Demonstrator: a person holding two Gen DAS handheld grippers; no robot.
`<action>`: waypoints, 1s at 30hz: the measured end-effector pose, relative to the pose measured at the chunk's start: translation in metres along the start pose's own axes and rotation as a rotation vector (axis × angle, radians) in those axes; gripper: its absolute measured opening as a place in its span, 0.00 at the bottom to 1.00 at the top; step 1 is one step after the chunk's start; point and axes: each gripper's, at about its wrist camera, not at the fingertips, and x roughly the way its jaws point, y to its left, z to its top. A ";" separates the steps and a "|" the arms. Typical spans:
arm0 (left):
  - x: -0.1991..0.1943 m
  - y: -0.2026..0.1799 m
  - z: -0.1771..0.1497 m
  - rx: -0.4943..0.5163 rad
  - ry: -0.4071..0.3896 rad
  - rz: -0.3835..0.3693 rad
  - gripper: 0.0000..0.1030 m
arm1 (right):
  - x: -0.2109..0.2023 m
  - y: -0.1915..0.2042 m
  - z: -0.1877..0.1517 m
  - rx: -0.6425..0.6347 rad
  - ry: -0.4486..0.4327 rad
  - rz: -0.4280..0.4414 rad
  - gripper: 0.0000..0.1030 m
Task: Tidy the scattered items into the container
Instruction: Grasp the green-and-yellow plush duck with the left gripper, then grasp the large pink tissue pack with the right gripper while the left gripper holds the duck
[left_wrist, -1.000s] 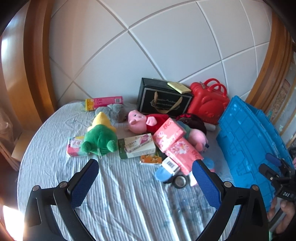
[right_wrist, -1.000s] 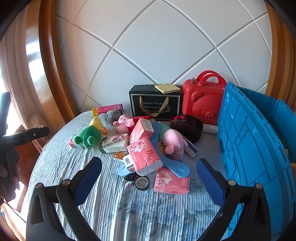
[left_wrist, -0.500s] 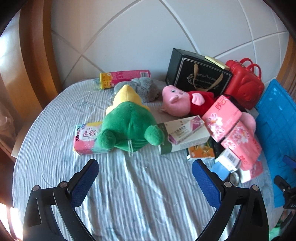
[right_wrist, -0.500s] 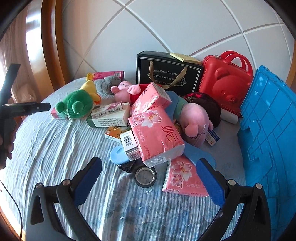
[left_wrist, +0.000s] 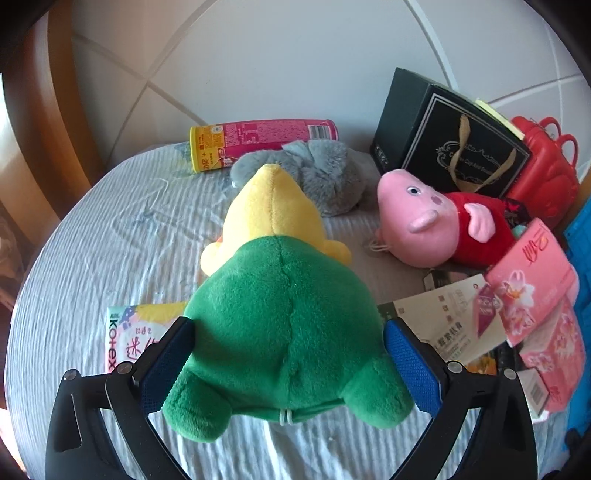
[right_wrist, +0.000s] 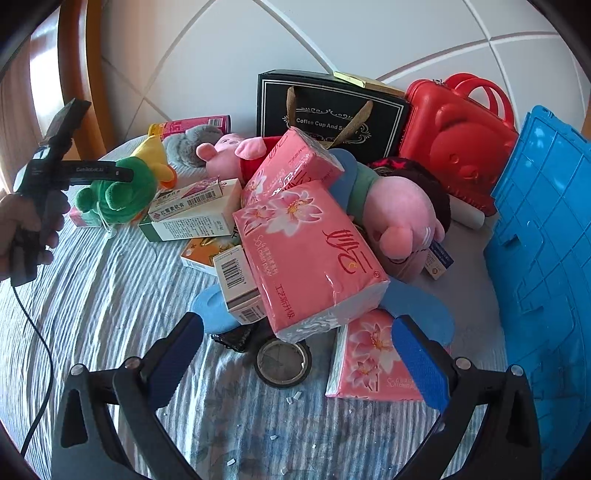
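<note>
Left hand-held gripper (left_wrist: 288, 347) has closed in, jaws apart around the green plush toy (left_wrist: 284, 332). Soft, light; grip mid-body. Right hand-held gripper (right_wrist: 295, 354) open, empty.

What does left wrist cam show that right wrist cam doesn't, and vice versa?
Only left wrist: the left hand-held gripper from behind, open, its pads flanking the green plush turtle, with no visible squeeze; Kotex pack print readable.

Only right wrist: the right hand-held gripper open over the black tape roll; large pink tissue pack; blue crate wall; the person's hand holding the left tool.

Both: turtle, pink pig plush, black gift box, red case, pink can.
</note>
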 end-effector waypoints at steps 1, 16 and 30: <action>0.008 0.000 0.003 0.002 0.017 0.004 1.00 | -0.001 0.002 0.001 -0.005 -0.001 -0.001 1.00; 0.002 -0.011 -0.009 0.010 -0.006 0.024 0.69 | 0.027 -0.006 0.033 -0.096 0.000 -0.039 1.00; -0.060 -0.005 -0.059 -0.026 -0.043 -0.062 0.65 | 0.071 -0.003 0.038 -0.176 0.109 -0.025 0.92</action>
